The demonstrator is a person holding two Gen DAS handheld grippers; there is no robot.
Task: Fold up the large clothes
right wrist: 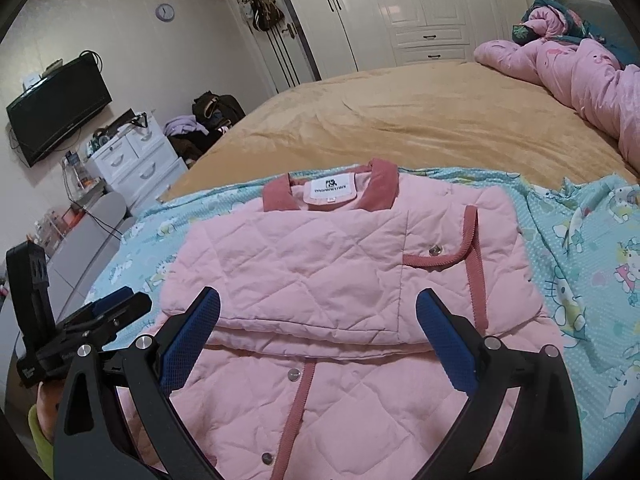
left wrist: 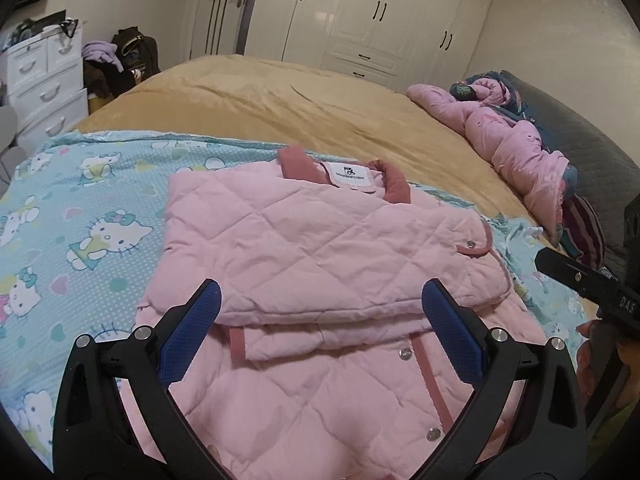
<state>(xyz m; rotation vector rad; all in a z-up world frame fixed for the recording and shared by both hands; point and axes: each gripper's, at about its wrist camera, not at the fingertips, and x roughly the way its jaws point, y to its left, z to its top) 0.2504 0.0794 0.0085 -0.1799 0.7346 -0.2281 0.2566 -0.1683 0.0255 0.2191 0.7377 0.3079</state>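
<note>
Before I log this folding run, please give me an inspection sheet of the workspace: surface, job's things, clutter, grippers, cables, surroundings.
Surface: bed with tan blanket, cartoon-print blue sheet spread on its near part.
Job's things: pink quilted jacket lying on the sheet, sleeves folded in over the front, collar at the far end.
Clutter: bunched pink duvet at the bed's right side.
Grippers: left gripper open above the jacket; right gripper open above it.
Cables: wires hanging near the wall TV.
Surroundings: white wardrobe, white drawer unit, clothes pile.
</note>
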